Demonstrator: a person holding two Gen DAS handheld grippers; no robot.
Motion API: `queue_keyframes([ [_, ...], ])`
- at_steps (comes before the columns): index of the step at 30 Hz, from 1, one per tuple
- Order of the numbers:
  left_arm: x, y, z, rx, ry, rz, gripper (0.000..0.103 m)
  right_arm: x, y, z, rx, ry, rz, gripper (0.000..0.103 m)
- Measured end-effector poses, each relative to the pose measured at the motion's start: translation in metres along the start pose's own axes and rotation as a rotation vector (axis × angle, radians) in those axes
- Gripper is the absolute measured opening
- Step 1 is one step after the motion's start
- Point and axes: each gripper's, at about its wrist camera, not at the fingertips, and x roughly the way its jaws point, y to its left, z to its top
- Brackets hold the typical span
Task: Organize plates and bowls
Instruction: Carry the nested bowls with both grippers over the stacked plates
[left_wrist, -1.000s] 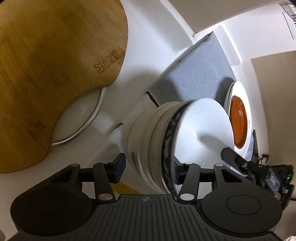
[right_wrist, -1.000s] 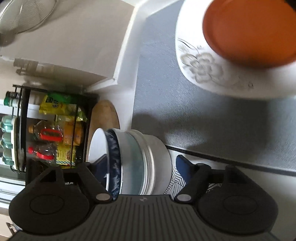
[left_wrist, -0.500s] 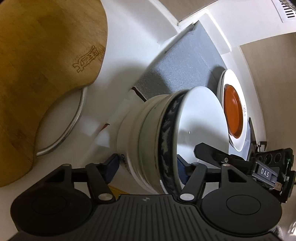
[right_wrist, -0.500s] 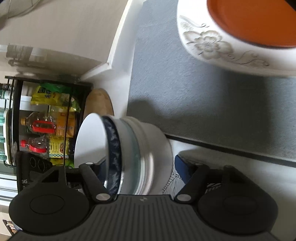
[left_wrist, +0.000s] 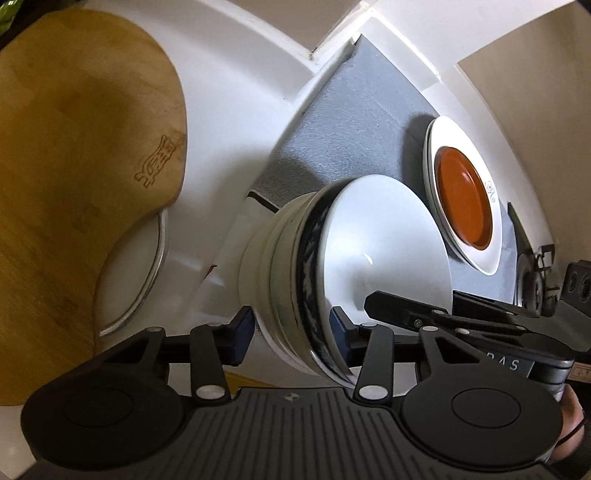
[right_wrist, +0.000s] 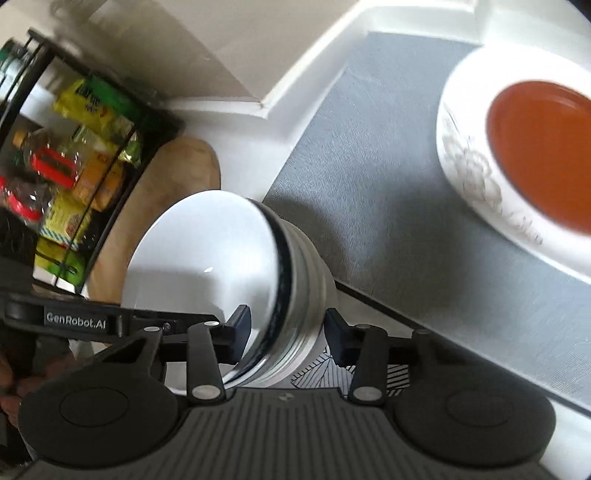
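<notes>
A stack of nested bowls (left_wrist: 332, 266), white with a dark blue patterned top bowl, is held between both grippers; it also shows in the right wrist view (right_wrist: 229, 269). My left gripper (left_wrist: 291, 328) is shut across the stack's rim and wall. My right gripper (right_wrist: 288, 328) is shut on the opposite side. The stack sits above the white counter at the edge of a grey mat (left_wrist: 351, 122). On the mat stand white flowered plates (right_wrist: 469, 177) with an orange plate (right_wrist: 543, 147) on top.
A wooden cutting board (left_wrist: 74, 166) lies at the left, partly over a metal-rimmed lid (left_wrist: 147, 277). A black wire rack (right_wrist: 74, 147) with bottles and packets stands beyond it. A patterned cloth (right_wrist: 332, 373) lies under the stack.
Both grippers and the bowl stack have shifted toward the grey mat and the plates. The views have tilted, and the right view is motion-blurred.
</notes>
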Motion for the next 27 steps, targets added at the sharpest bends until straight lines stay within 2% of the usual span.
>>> queue_keyframes([
  [5,-0.001,-0.011,0.003,0.037,0.006,0.014,0.046,-0.006,-0.001,-0.001,0.033,-0.025,-0.012,0.046],
  [12,0.004,-0.027,0.005,0.048,0.022,-0.006,0.046,-0.024,-0.006,-0.002,0.09,-0.074,-0.083,0.044],
  [18,0.007,-0.045,0.013,0.071,0.031,-0.026,0.046,-0.043,-0.014,-0.002,0.12,-0.11,-0.103,0.044],
  [27,0.008,-0.091,0.034,0.16,0.028,-0.042,0.046,-0.082,-0.037,0.002,0.183,-0.234,-0.132,0.043],
])
